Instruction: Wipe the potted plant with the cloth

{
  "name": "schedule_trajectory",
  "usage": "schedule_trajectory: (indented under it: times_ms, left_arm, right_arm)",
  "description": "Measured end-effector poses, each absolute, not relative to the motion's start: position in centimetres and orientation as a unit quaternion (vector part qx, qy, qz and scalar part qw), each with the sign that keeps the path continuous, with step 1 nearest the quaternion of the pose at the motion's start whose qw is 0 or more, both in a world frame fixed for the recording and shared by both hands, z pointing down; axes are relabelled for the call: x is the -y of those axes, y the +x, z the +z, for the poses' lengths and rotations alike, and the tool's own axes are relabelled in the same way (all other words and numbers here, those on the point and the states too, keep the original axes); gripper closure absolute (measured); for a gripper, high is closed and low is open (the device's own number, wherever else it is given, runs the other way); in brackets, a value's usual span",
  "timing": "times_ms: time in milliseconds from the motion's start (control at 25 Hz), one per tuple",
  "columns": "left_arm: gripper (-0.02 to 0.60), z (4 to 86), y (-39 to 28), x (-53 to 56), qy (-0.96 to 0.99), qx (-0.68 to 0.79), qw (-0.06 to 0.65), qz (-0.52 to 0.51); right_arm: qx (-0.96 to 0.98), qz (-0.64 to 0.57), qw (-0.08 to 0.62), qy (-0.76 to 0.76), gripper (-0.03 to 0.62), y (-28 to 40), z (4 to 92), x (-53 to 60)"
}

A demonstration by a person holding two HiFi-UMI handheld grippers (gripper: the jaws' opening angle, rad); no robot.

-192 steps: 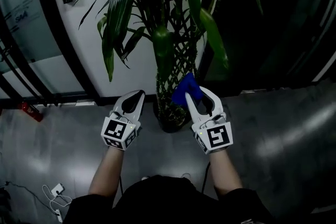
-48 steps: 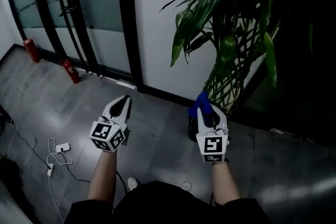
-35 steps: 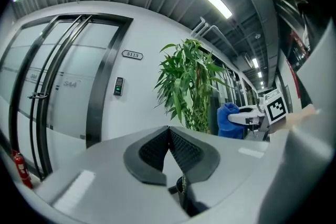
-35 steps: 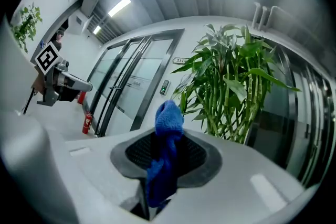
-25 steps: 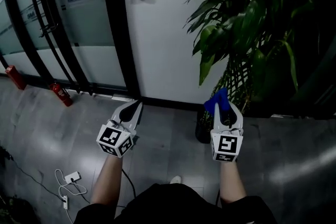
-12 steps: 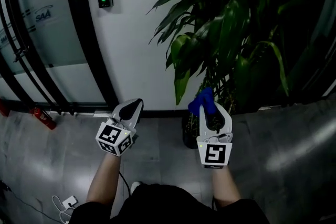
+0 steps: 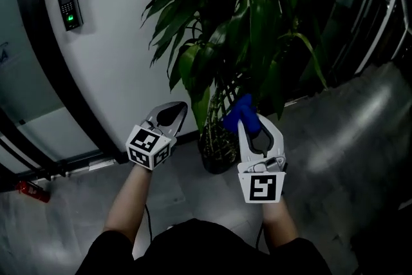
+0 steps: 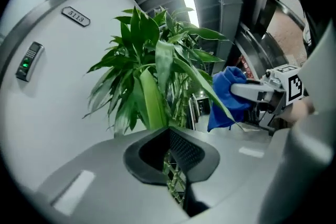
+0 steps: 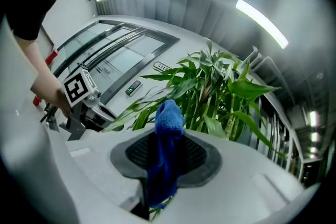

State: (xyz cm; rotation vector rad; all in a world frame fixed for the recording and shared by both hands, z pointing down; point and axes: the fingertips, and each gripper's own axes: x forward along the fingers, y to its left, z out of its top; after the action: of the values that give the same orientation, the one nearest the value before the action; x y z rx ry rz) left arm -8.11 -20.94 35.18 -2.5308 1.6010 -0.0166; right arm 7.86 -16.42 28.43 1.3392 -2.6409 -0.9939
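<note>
While both grippers hang low in front of the potted plant point(image 7: 254, 22), the right gripper point(image 7: 247, 120) is clamped on the blue cloth point(image 9: 167, 136). The cloth runs down between its jaws, with a rounded fold poking up past the tips and the loose end hanging at the jaw base. In the head view the cloth bunch sits just beside the plant's lower leaves and braided stems, above the pot point(image 7: 215, 152); cannot tell if it touches a leaf. The left gripper point(image 7: 177, 107) has its jaws pressed together with nothing between them. It sits left of the pot, its tips near a broad drooping leaf point(image 7: 201, 107) but apart from it. The two grippers are side by side at about the same height, the plant's base between them. The pot stands on the grey floor point(image 7: 347, 138) against the white wall point(image 7: 116, 55). An access reader point(image 7: 69, 8) with a green light sits on that wall, well apart from the plant.
</note>
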Motion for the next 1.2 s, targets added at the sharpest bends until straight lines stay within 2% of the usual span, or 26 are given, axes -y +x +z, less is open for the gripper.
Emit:
schedule_trajectory:
  times_ms: [120,400,720,1000,1200]
  left_arm:
    - [0.574,36.1,-6.3,23.3,-0.869,-0.491,0.058,-0.029]
    - [0.574,33.3,-3.6,25.0,-0.899,-0.428,0.091,-0.012]
    - [0.574,30.5,-3.0,25.0,-0.903,-0.414,0.114,-0.009]
    - [0.574,28.2,-3.1,23.7,-0.903,-0.408,0.135,0.000]
    - [0.574,27.7,-2.8,23.1,-0.909,-0.398,0.125,0.016]
  right_arm:
    - [0.831,-0.345,0.015,0.435,0.490,7.8,27.2,14.8]
    - [0.780,-0.457,0.018,0.427,0.490,4.9,21.5,11.9]
    - [0.752,-0.494,0.022,0.436,0.490,1.4,15.8,11.7]
    - [0.750,-0.482,0.112,0.439,0.490,-1.4,16.5,14.4]
    - [0.756,-0.481,0.140,0.421,0.490,-2.5,18.6,15.3]
